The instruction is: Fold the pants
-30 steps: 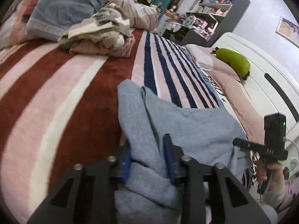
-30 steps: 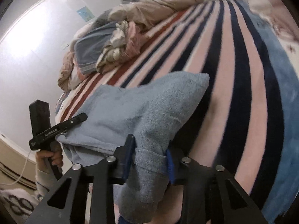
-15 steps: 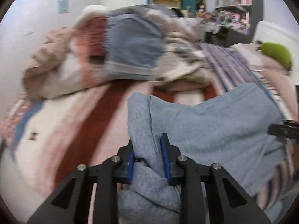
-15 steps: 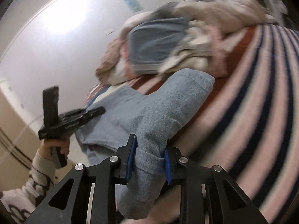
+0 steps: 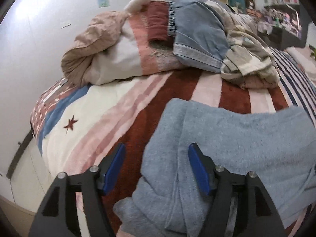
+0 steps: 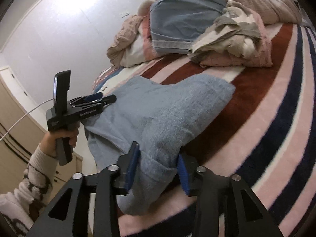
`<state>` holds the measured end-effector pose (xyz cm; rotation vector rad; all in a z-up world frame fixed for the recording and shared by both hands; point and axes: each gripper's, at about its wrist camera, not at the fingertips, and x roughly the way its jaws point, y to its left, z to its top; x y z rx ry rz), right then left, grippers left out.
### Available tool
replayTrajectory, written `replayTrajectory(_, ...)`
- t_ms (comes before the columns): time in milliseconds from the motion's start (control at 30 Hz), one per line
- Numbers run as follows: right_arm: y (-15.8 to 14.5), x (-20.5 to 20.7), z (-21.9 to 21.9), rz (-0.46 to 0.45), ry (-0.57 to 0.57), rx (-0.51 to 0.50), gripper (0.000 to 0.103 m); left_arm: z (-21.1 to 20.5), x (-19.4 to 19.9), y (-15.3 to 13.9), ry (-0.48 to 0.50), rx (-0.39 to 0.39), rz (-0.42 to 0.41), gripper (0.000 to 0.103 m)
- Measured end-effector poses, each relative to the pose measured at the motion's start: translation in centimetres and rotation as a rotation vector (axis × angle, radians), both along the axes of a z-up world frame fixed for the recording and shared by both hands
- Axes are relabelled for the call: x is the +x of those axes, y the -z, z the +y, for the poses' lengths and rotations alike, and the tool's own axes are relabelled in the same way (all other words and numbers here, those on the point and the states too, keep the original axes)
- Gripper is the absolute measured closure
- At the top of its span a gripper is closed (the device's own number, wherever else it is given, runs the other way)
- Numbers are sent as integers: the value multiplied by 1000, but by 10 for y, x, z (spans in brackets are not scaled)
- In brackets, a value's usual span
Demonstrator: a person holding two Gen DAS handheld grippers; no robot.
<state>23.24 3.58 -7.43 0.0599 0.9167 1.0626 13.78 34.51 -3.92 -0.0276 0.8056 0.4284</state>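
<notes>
Surface: bed with a striped plush blanket point(image 5: 233, 96), maroon/pink/cream bands, navy stripes on the far side. Heap of bedding and clothes point(image 5: 199, 37) at the far end, against a white wall point(image 5: 39, 39).

Grey pants point(image 5: 246, 138) lie folded near the bed edge, part hanging over it.

Left gripper point(image 5: 157, 165): jaws spread wide, cloth between the blue pads point(image 5: 197, 167) but not clamped.

Right gripper point(image 6: 158, 167): jaws part open, straddling a thick fold of the pants; can't tell if the pads actually press it.

Left view only: shelving point(image 5: 284, 9) at the top right, a star patch on the blanket.

Right view only: the left gripper point(image 6: 100, 100) seen from the side, held by a hand point(image 6: 63, 138) in a patterned sleeve, resting on the pants' far corner, and a beige cabinet point(image 6: 17, 106) beyond it.
</notes>
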Motion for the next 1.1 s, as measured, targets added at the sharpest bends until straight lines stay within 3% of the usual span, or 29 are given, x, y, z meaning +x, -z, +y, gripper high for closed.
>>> replayTrajectory(67, -5, -1, -6, -24, 14, -3, 54, 0, -4, -5, -13, 4, -8, 40)
replayTrajectory(267, -21, -7, -23, -58, 34, 6, 47, -24, -21, -30, -12, -7, -74, 32)
replayTrajectory(567, -57, -53, -70, -174, 111, 28, 34, -139, -48, -78, 130, -7, -299, 17)
replayTrajectory(600, -62, -60, -80, -192, 131, 25, 33, -156, -52, -83, 154, -14, -319, 15)
replayTrajectory(667, -74, -77, -103, -238, 173, 19, 22, -184, -59, -92, 185, -28, -353, 12)
replayTrajectory(833, -103, -129, -165, -381, 323, 9, 9, -259, -84, -112, 275, -53, -439, 1)
replayTrajectory(933, -114, -162, -197, -442, 424, 17, 0, -299, -100, -119, 312, -41, -469, 1)
replayTrajectory(1100, -119, -211, -231, -540, 563, -1, 1, -334, -126, -122, 360, -44, -503, 1)
